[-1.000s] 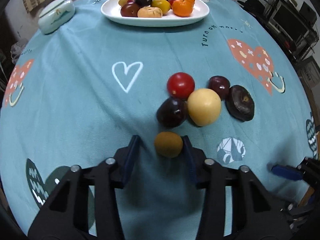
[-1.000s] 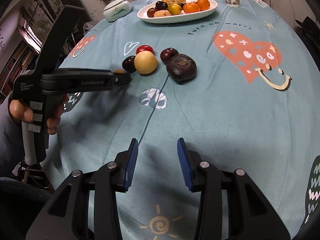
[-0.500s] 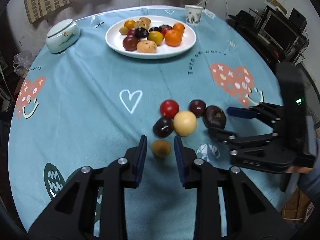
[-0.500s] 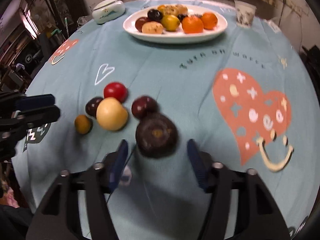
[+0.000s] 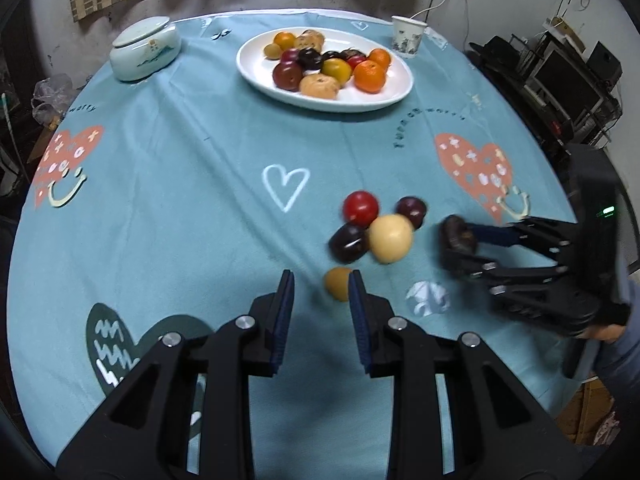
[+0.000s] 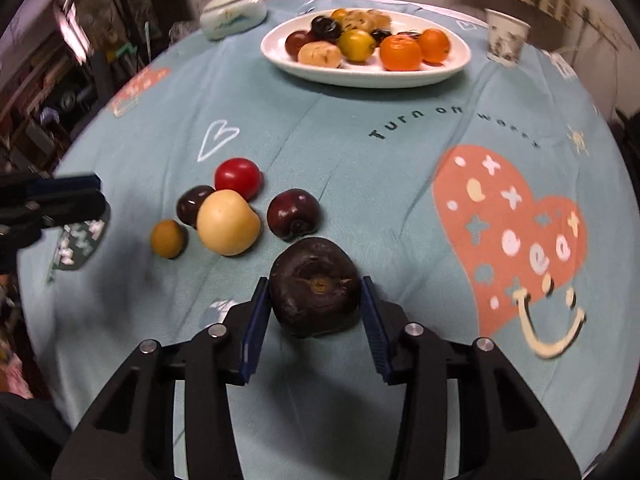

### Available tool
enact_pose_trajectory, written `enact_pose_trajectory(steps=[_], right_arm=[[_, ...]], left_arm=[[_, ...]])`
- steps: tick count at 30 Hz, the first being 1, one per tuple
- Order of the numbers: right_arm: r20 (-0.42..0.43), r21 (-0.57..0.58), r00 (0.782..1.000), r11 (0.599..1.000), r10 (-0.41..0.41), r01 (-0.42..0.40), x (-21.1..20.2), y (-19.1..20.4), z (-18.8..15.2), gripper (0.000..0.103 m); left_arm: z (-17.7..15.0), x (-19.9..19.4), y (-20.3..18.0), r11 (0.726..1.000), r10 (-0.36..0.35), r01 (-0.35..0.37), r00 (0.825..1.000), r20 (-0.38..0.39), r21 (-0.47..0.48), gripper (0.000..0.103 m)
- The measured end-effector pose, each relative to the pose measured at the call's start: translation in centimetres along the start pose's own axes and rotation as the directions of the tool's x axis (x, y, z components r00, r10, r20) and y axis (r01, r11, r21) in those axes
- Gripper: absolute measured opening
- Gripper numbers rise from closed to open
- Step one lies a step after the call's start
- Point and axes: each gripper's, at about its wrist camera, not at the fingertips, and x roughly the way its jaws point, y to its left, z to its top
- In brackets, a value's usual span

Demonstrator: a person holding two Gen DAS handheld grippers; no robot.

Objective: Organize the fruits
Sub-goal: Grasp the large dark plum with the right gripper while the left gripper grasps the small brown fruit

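Loose fruit lies on the teal cloth: a red tomato (image 5: 361, 207), two dark plums (image 5: 412, 208) (image 5: 349, 243), a pale yellow fruit (image 5: 390, 239) and a small brown fruit (image 5: 338, 283). My right gripper (image 6: 314, 306) has its blue pads on both sides of a large dark wrinkled fruit (image 6: 315, 291), which also shows in the left wrist view (image 5: 457, 237). My left gripper (image 5: 320, 294) is open and empty, raised, with the small brown fruit just beyond its right fingertip. A white oval plate (image 5: 394, 94) at the far side holds several fruits.
A lidded ceramic bowl (image 5: 145, 49) stands at the far left and a paper cup (image 5: 407, 36) at the far right of the plate. The round table's edge drops off to shelves and equipment on the right.
My left gripper rose and drew back from the small brown fruit, leaving it on the cloth. My right gripper moved in from the near edge and closed around the large dark fruit.
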Motion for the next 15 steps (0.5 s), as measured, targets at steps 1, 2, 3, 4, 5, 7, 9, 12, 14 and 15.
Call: enact_pose_trajectory(steps=[1, 2, 3, 4, 5, 7, 9, 12, 14, 15], right_arm=[[0.007, 0.009, 1.000, 1.000, 0.002, -0.002, -0.3, 0.0, -0.2, 0.045], [0.014, 0.019, 1.000, 1.000, 0.007, -0.007, -0.6, -0.1, -0.6, 0.045], [0.018, 0.031, 1.000, 0.999, 0.018, -0.019, -0.8, -0.2, -0.8, 0.045], [0.022, 0.040, 0.999, 0.999, 0.027, -0.027, -1.0, -0.2, -1.1, 0.045], [0.023, 0.044, 0.999, 0.999, 0.026, -0.027, -1.1, -0.1, -1.3, 0.045], [0.022, 0.050, 0.999, 0.998, 0.029, -0.030, -1.4, -0.1, -1.8, 0.045], [0.019, 0.054, 0.999, 0.998, 0.028, -0.029, -1.5, -0.1, -2.1, 0.045], [0.020, 0.061, 0.999, 0.998, 0.033, -0.034, -1.8, 0.1, -2.5, 0.045], [0.018, 0.061, 0.999, 0.997, 0.035, -0.036, -1.9, 0.3, -2.6, 0.045], [0.017, 0.062, 0.999, 0.997, 0.035, -0.036, -1.9, 0.3, -2.7, 0.045]], left_arm=[[-0.1, 0.3, -0.1, 1.000, 0.003, -0.003, 1.000, -0.007, 0.010, 0.036], [-0.2, 0.7, -0.3, 1.000, 0.007, -0.007, 1.000, -0.014, 0.021, 0.051], [-0.3, 1.4, -0.7, 0.999, 0.017, -0.016, 1.000, -0.015, 0.035, 0.058], [-0.4, 1.9, -1.1, 0.999, 0.019, -0.018, 1.000, -0.016, 0.048, 0.061], [-0.4, 2.5, -1.5, 0.998, 0.018, -0.016, 1.000, -0.024, 0.061, 0.061], [-0.2, 3.8, -2.0, 0.996, 0.025, -0.021, 0.999, -0.046, 0.083, 0.061], [-0.1, 5.0, -1.9, 0.996, 0.040, -0.034, 0.997, -0.070, 0.082, 0.061], [0.2, 6.3, -1.6, 0.997, 0.037, -0.030, 0.995, -0.093, 0.070, 0.052], [0.3, 6.7, -1.5, 0.997, 0.016, -0.008, 0.994, -0.111, 0.072, 0.038], [0.4, 6.6, -1.6, 0.997, 0.009, -0.001, 0.994, -0.112, 0.077, 0.032]])
